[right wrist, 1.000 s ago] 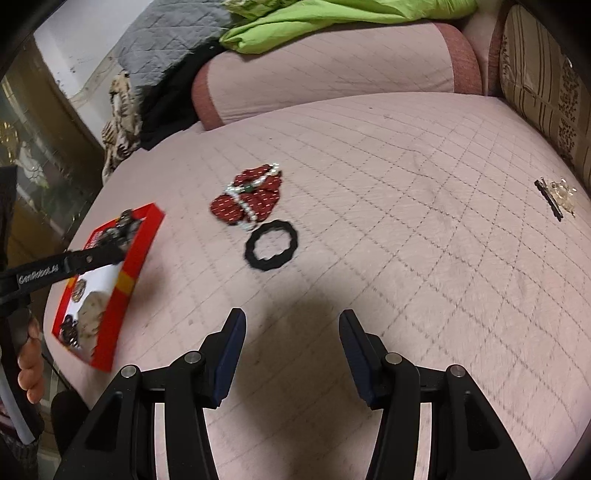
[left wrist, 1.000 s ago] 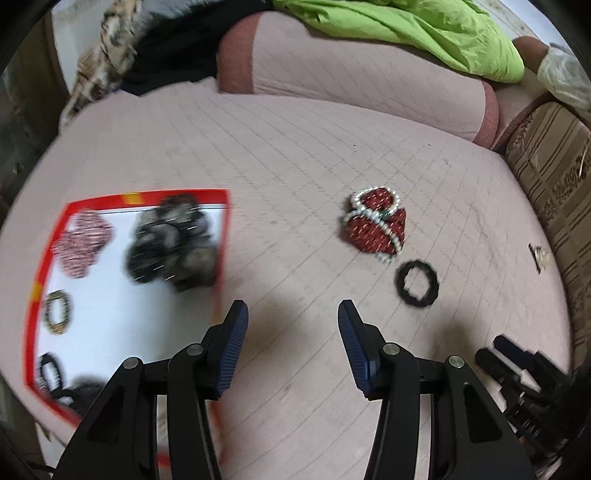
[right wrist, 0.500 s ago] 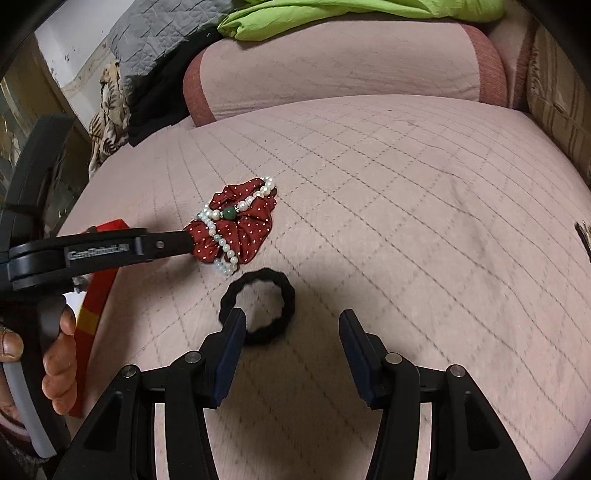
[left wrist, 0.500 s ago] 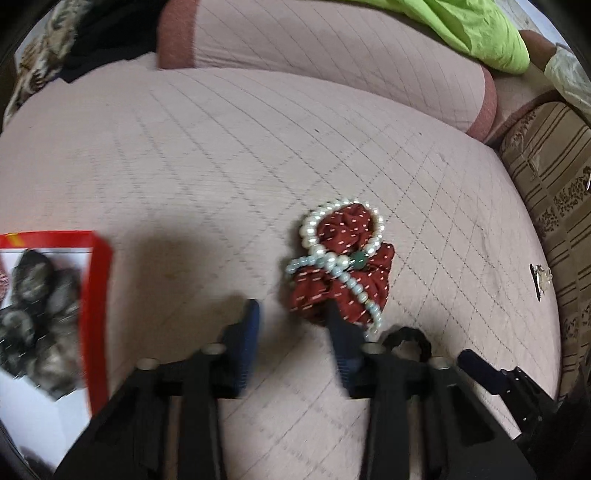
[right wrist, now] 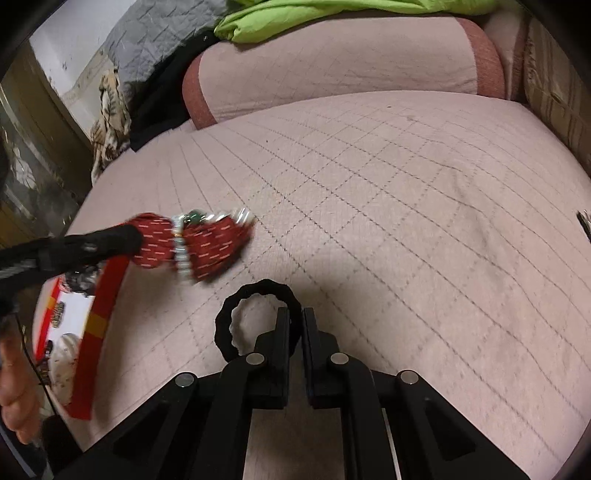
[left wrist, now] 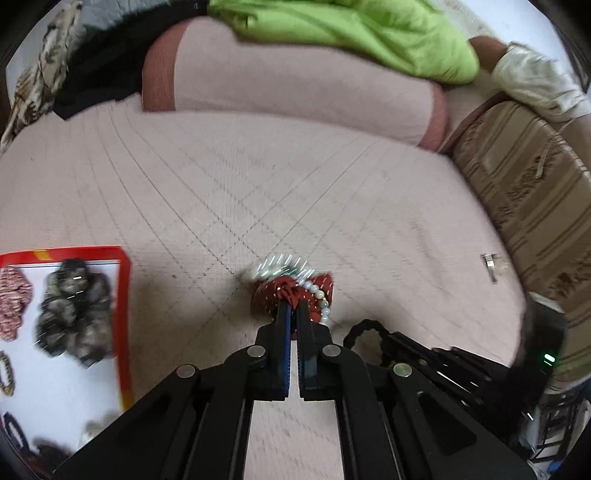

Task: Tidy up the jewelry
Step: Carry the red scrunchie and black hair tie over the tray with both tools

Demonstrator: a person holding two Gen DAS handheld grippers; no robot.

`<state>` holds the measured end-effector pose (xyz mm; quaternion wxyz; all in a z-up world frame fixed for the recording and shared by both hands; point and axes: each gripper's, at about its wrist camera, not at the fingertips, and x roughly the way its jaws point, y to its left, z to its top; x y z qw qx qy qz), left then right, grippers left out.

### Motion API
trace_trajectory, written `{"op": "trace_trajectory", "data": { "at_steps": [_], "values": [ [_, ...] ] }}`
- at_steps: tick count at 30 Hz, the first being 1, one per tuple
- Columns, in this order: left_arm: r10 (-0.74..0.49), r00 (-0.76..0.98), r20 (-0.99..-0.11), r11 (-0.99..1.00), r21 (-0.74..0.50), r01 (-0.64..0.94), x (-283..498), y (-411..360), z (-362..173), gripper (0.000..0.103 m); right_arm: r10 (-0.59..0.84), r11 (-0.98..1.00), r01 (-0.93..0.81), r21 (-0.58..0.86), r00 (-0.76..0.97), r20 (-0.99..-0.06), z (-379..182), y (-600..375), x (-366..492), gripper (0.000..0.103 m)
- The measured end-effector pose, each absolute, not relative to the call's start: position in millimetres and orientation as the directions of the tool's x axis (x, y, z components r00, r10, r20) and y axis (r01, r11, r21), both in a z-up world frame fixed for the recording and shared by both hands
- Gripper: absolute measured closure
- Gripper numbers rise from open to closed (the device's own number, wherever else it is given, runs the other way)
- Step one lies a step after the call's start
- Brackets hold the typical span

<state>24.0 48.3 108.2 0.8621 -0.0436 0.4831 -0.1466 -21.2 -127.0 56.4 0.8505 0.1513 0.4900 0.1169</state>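
My left gripper [left wrist: 294, 308] is clamped on the red scrunchie [left wrist: 275, 291], the one wrapped with a string of pearl beads [left wrist: 319, 295]; the fabric bunches right between the blue pads. In the right wrist view the same scrunchie [right wrist: 207, 243] appears lifted a little off the pink quilted bed [right wrist: 369, 206], blurred, at the tip of the left gripper's arm [right wrist: 74, 245]. My right gripper [right wrist: 295, 321] has its jaws together on the near side of the black ring-shaped hair tie [right wrist: 236, 321]; the band passes between the fingers and the rest of the loop lies on the bed to the left of them. From the left wrist camera that black tie [left wrist: 364, 328] sits just beside the scrunchie, with the right gripper's frame [left wrist: 443, 362] reaching in over it from the right.

Toward the bed's left edge lies the red-rimmed tray [left wrist: 123, 314] with a white floor. It already carries a dark furry scrunchie [left wrist: 72, 306], a reddish patterned one [left wrist: 13, 299], and smaller pieces near its lower end that are too blurred for me to name. The tray's raised red wall [right wrist: 99, 325] stands between the held scrunchie and the tray floor. A hand [right wrist: 14, 387] shows at the lower left edge of the right wrist view.

Near the bed's right edge lies a small hair clip [left wrist: 491, 264], well apart from both grippers. Along the far edge runs a pink bolster [left wrist: 295, 88] with a bright green blanket [left wrist: 369, 33] piled on it, dark clothing [left wrist: 103, 74] to its left, and a striped brown cushion [left wrist: 528, 192] at the far right corner.
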Motion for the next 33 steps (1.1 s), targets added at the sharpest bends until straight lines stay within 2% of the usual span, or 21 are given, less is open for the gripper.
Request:
{"op": "trace_trajectory", "data": {
  "at_steps": [3, 6, 9, 12, 14, 19, 23, 24, 26, 30, 31, 32, 33],
  "values": [
    [-0.314, 0.516, -0.797, 0.947, -0.225, 0.229, -2.2, 55.9, 136.9, 0.101, 0.360, 0.917, -0.042, 0.396, 0.512, -0.780, 69.9, -138.0, -38.3, 0.096],
    [-0.260, 0.496, -0.828, 0.958, -0.158, 0.238, -14.0, 51.6, 146.6, 0.101, 0.351, 0.917, -0.030, 0.398, 0.533, -0.770, 82.6, -147.5, -54.4, 0.096],
    [-0.384, 0.500, -0.777, 0.914, -0.244, 0.323, -33.1, 50.5, 170.3, 0.101, 0.346, 0.916, -0.021, 0.400, 0.543, -0.765, 90.1, -150.3, -64.1, 0.096],
    [-0.566, 0.474, -0.674, 0.813, -0.364, 0.454, -55.7, 47.7, 198.5, 0.101, 0.341, 0.917, -0.018, 0.398, 0.553, -0.760, 96.3, -151.7, -73.7, 0.096],
    [-0.588, 0.476, -0.655, 0.798, -0.370, 0.476, -62.0, 47.1, 207.7, 0.101, 0.338, 0.918, -0.017, 0.397, 0.559, -0.757, 99.6, -151.9, -78.3, 0.096],
    [-0.483, 0.510, -0.712, 0.859, -0.271, 0.434, -71.0, 44.2, 202.6, 0.101, 0.325, 0.922, -0.016, 0.388, 0.581, -0.747, 110.7, -156.1, -89.6, 0.096],
    [-0.132, 0.518, -0.845, 0.943, 0.053, 0.328, -64.2, 29.9, 152.8, 0.101, 0.296, 0.933, -0.004, 0.360, 0.578, -0.760, 111.2, -157.9, -95.3, 0.096],
    [-0.163, 0.488, -0.857, 0.943, 0.009, 0.332, -63.6, 34.2, 146.1, 0.101, 0.302, 0.930, -0.001, 0.368, 0.575, -0.760, 110.4, -159.8, -96.8, 0.096],
    [-0.322, 0.446, -0.835, 0.921, -0.167, 0.352, -68.0, 46.9, 146.4, 0.101, 0.305, 0.928, 0.000, 0.374, 0.577, -0.757, 110.4, -160.9, -100.5, 0.096],
    [-0.578, 0.425, -0.697, 0.802, -0.387, 0.456, -82.5, 63.7, 169.7, 0.101, 0.299, 0.930, 0.007, 0.368, 0.568, -0.767, 105.6, -161.3, -101.9, 0.096],
    [-0.518, 0.447, -0.730, 0.836, -0.321, 0.446, -81.1, 59.2, 168.0, 0.101, 0.299, 0.929, 0.013, 0.371, 0.566, -0.768, 103.7, -162.0, -101.5, 0.096],
    [-0.297, 0.508, -0.809, 0.917, -0.093, 0.388, -77.6, 48.0, 156.9, 0.101, 0.297, 0.928, 0.021, 0.373, 0.563, -0.771, 101.5, -162.7, -100.7, 0.096],
    [-0.159, 0.532, -0.832, 0.930, 0.054, 0.363, -77.7, 38.9, 146.1, 0.101, 0.294, 0.928, 0.028, 0.372, 0.561, -0.774, 100.3, -163.2, -100.1, 0.096]
  ]
}}
